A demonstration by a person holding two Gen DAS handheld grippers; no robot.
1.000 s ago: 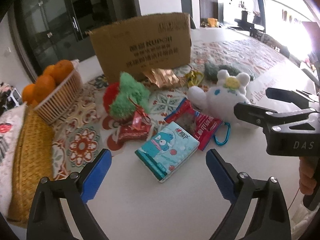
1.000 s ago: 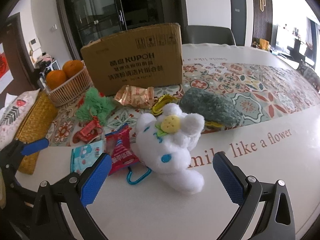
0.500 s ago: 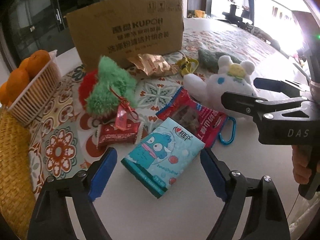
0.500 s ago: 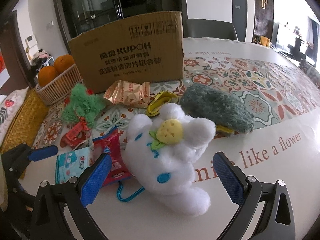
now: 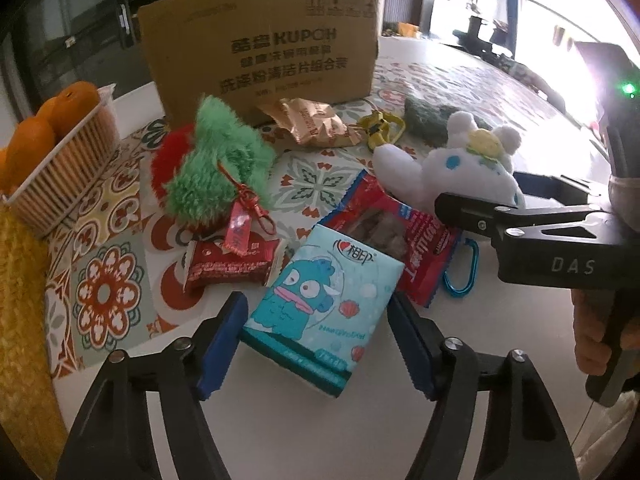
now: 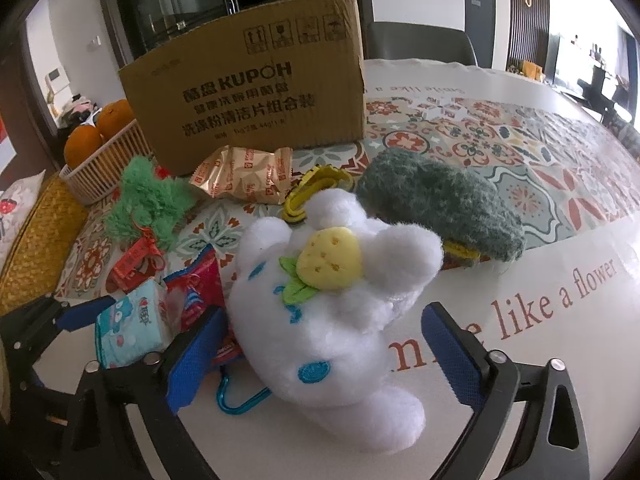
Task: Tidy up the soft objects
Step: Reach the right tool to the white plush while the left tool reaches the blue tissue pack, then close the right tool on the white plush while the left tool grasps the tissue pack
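Note:
A teal tissue pack lies flat on the table between the blue pads of my left gripper, whose jaws are closing. The left pad is at the pack's edge and a gap shows at the right pad. My right gripper straddles a white plush bunny with a yellow strawberry on its head. Its jaws are closing too, and both pads stand clear of the fur. A green plush and a dark fuzzy pouch lie farther back.
A cardboard box stands at the back. In front of it lie a gold snack bag, a yellow clip, a red snack pack, a red candy and a blue carabiner. A basket of oranges sits left.
Both grippers have come down and forward. The left jaws have narrowed around the tissue pack, and the right jaws now flank the white bunny.

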